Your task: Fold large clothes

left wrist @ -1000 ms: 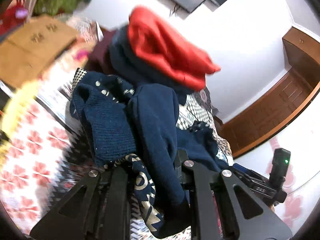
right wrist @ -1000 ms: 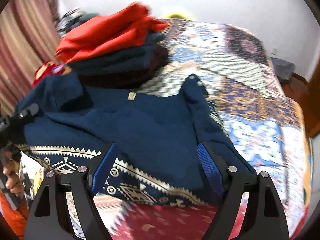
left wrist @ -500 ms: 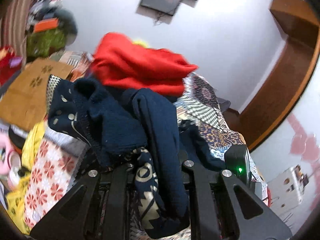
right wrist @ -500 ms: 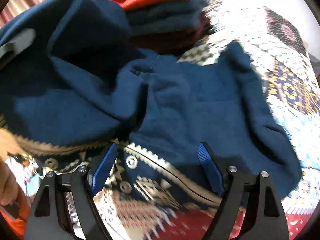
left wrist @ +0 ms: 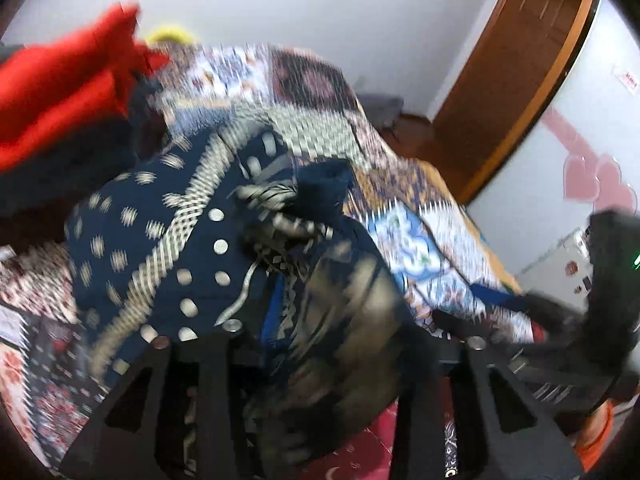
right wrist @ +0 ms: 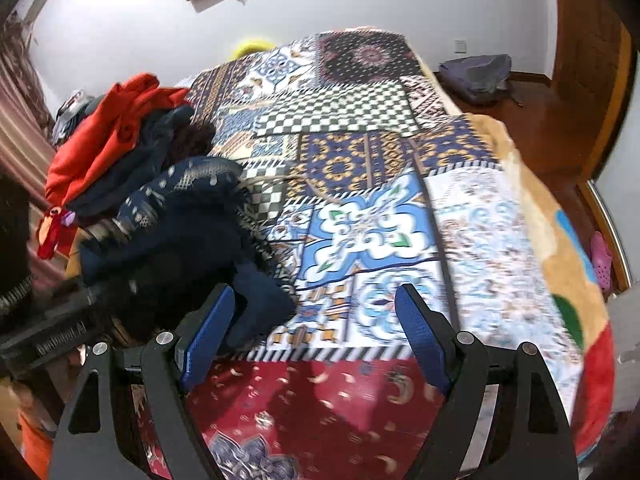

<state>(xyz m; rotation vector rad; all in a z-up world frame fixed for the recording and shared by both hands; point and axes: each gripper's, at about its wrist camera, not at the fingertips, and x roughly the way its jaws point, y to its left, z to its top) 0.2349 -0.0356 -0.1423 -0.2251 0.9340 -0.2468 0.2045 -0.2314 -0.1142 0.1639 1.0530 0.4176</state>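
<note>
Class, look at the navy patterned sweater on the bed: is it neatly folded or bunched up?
Bunched up. The navy patterned sweater lies in a crumpled heap beside the clothes pile, with uneven folds and no flat, squared edges.

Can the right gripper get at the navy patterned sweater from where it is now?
Probably yes. The right gripper is open and empty, and the navy sweater lies bunched just beside its left finger, nothing between them.

Left gripper (left wrist: 320, 344) jaws opening; right gripper (right wrist: 316, 328) jaws wide apart
</note>
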